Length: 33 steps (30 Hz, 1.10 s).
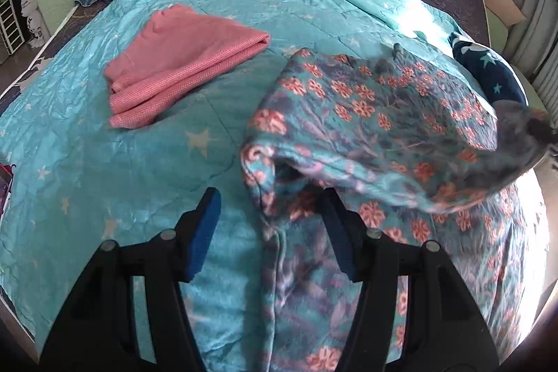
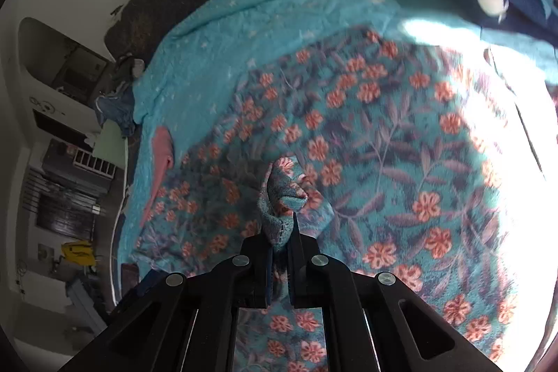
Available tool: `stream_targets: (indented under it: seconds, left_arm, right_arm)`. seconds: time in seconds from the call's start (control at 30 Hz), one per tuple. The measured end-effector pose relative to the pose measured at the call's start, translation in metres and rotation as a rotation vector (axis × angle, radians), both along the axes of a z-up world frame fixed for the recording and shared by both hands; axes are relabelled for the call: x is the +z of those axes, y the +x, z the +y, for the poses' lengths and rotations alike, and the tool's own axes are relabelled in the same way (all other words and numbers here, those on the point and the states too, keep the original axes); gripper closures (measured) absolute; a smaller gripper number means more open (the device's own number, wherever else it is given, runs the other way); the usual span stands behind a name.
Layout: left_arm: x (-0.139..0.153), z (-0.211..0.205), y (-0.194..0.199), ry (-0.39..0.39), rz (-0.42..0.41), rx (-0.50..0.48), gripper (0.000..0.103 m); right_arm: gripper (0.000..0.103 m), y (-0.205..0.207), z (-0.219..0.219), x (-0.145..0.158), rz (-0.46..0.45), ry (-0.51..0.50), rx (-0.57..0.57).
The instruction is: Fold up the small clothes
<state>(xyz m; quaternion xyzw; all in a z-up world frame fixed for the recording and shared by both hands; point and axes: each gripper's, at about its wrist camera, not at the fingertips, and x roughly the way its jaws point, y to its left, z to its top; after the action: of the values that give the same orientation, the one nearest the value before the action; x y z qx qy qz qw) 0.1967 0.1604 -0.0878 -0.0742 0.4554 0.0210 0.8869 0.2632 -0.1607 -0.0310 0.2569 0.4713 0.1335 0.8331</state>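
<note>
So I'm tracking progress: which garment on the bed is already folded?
The pink garment, lying in neat layers on the star-print quilt; the floral garment is rumpled, pinched by the right gripper.

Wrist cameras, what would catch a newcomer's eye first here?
The floral garment fills the right wrist view, a bunched edge pinched in the shut right gripper. In the left wrist view, a folded pink cloth lies on the starry turquoise blanket, beyond the open left gripper.
</note>
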Motion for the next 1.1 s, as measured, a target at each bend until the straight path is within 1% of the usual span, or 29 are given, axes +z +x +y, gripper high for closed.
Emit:
stream_targets:
  seconds: [0.1, 0.17, 0.2, 0.23, 0.27, 0.3, 0.37, 0.4, 0.47, 0.5, 0.6, 0.63, 0.67, 0.7, 0.73, 0.77, 0.87, 0.97, 1.03, 1.1]
  left_arm:
    - [0.000, -0.002, 0.002, 0.042, -0.014, 0.033, 0.042]
    - [0.000, -0.002, -0.001, 0.035, -0.023, 0.028, 0.040]
    - [-0.001, -0.003, -0.002, 0.024, -0.022, 0.021, 0.040]
    - [-0.002, -0.005, -0.003, 0.027, -0.020, 0.017, 0.040]
    - [-0.003, -0.008, -0.003, 0.041, -0.019, 0.013, 0.040]
    - [-0.005, -0.011, -0.004, 0.061, -0.018, 0.007, 0.040]
    - [-0.004, -0.015, -0.004, 0.084, -0.022, 0.001, 0.040]
    - [-0.003, -0.015, -0.005, 0.083, -0.024, -0.001, 0.040]
    - [-0.001, -0.014, -0.007, 0.077, -0.019, -0.003, 0.040]
    - [0.000, -0.013, -0.010, 0.075, -0.017, -0.005, 0.040]
    - [0.004, -0.012, -0.019, 0.073, -0.021, -0.015, 0.040]
    - [0.006, -0.012, -0.023, 0.073, -0.025, -0.020, 0.040]
    - [0.008, -0.011, -0.026, 0.073, -0.028, -0.025, 0.040]
    - [0.010, -0.010, -0.029, 0.069, -0.031, -0.029, 0.040]
    - [0.014, -0.009, -0.032, 0.060, -0.034, -0.034, 0.040]
    - [0.019, -0.008, -0.035, 0.044, -0.039, -0.040, 0.040]
    - [0.037, -0.005, -0.035, 0.003, -0.081, -0.057, 0.040]
    - [0.056, -0.006, -0.021, 0.007, -0.127, -0.054, 0.040]
    - [0.063, -0.010, 0.000, 0.000, -0.140, -0.077, 0.040]
    - [0.063, -0.018, 0.027, 0.017, -0.117, -0.092, 0.040]
  right_arm:
    - [0.098, -0.023, -0.034, 0.046, -0.177, -0.032, -0.097]
    - [0.098, -0.046, -0.065, 0.059, -0.242, -0.073, -0.188]
    - [0.098, -0.056, -0.080, 0.058, -0.250, -0.094, -0.225]
    - [0.098, -0.064, -0.093, 0.051, -0.235, -0.100, -0.239]
    - [0.098, -0.068, -0.101, 0.038, -0.199, -0.100, -0.237]
    - [0.098, -0.069, -0.106, 0.022, -0.149, -0.107, -0.228]
    - [0.097, -0.070, -0.111, -0.011, -0.042, -0.155, -0.214]
    - [0.097, -0.071, -0.112, -0.024, -0.013, -0.170, -0.210]
    - [0.096, -0.078, -0.119, -0.042, 0.010, -0.191, -0.215]
    - [0.096, -0.081, -0.121, -0.047, 0.023, -0.177, -0.217]
    - [0.091, -0.088, -0.129, -0.046, 0.053, -0.132, -0.209]
    - [0.086, -0.091, -0.132, -0.044, 0.060, -0.127, -0.207]
    - [0.079, -0.093, -0.136, -0.040, 0.063, -0.130, -0.213]
    - [0.075, -0.097, -0.140, -0.036, 0.061, -0.140, -0.232]
    - [0.066, -0.099, -0.145, -0.031, 0.052, -0.147, -0.252]
    - [0.059, -0.101, -0.152, -0.025, 0.036, -0.142, -0.269]
    - [0.057, -0.096, -0.167, -0.013, 0.014, -0.133, -0.300]
    - [0.054, -0.078, -0.167, -0.008, 0.020, -0.148, -0.250]
    - [0.053, -0.065, -0.158, -0.011, 0.030, -0.157, -0.211]
    - [0.053, -0.050, -0.148, -0.016, 0.048, -0.169, -0.180]
